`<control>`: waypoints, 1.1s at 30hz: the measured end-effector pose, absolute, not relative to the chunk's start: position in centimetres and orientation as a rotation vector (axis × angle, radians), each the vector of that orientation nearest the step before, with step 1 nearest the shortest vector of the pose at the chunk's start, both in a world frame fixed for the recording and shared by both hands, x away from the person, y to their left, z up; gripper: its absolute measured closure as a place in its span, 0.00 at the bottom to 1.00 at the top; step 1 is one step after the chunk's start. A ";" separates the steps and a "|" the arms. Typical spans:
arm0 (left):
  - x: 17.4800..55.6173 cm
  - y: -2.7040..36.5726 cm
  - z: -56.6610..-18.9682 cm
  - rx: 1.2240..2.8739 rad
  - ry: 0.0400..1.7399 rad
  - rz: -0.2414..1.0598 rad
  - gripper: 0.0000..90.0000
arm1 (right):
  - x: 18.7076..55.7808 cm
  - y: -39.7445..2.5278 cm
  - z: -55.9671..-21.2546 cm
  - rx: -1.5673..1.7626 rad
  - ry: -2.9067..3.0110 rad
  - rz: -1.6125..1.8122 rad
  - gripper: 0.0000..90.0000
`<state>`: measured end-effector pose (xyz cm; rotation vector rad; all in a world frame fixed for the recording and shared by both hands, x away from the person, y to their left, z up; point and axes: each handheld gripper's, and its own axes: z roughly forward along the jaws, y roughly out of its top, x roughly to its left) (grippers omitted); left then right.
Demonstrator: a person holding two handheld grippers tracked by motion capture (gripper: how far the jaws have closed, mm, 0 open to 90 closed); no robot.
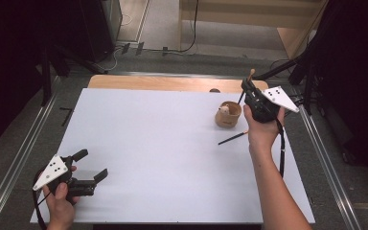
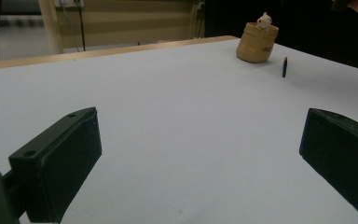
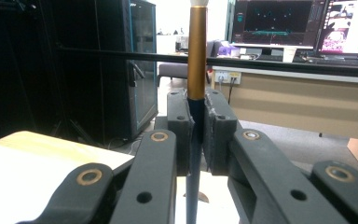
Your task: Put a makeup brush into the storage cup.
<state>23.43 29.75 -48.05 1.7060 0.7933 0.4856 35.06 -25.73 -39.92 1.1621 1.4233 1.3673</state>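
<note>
**A:** Where's the pencil that's being handled?

**B:** In the right gripper (image 1: pixel 252 92), at the far right of the table (image 1: pixel 163 158). The jaws are closed tight on the pencil (image 3: pixel 196 60), pinching its dark lower shaft. In the right gripper view it stands nearly upright between the pads, the gold band and white tip rising above them and the dark end running down below.

**A:** And the cup?

**B:** The small tan cup (image 1: pixel 228 114) stands just to the left of that gripper and a little nearer to the person. It has a small white figure at its rim. In the high view the pencil's lower end is beside the cup's far right rim; I cannot tell whether it is over the opening or just outside it.

**A:** So what does the next move depend on?

**B:** On that offset, I'd judge. The pencil's long axis is already close to vertical, so it needs little turning. The gripper would shift slightly left until the lower tip is over the mouth, then lower.

**A:** Anything else close by?

**B:** A second pencil (image 1: pixel 233 138) lies flat on the table, just near of the cup, running left to right.

**A:** The other hand?

**B:** The left gripper (image 1: pixel 96 165) rests at the near left corner, well apart from the cup, its jaws spread wide and holding nothing. The right one is clearly nearer.
</note>
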 end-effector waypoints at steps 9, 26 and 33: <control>23.4 29.7 -48.1 1.706 0.796 0.483 0.00 | 36.3 -26.1 -41.2 1.205 1.436 1.380 0.94; 23.5 29.6 -48.2 1.714 0.791 0.482 0.00 | 37.5 -26.3 -44.0 1.253 1.484 1.331 0.94; 23.5 29.6 -48.2 1.715 0.790 0.482 0.00 | 37.7 -26.3 -45.8 1.303 1.503 1.320 0.94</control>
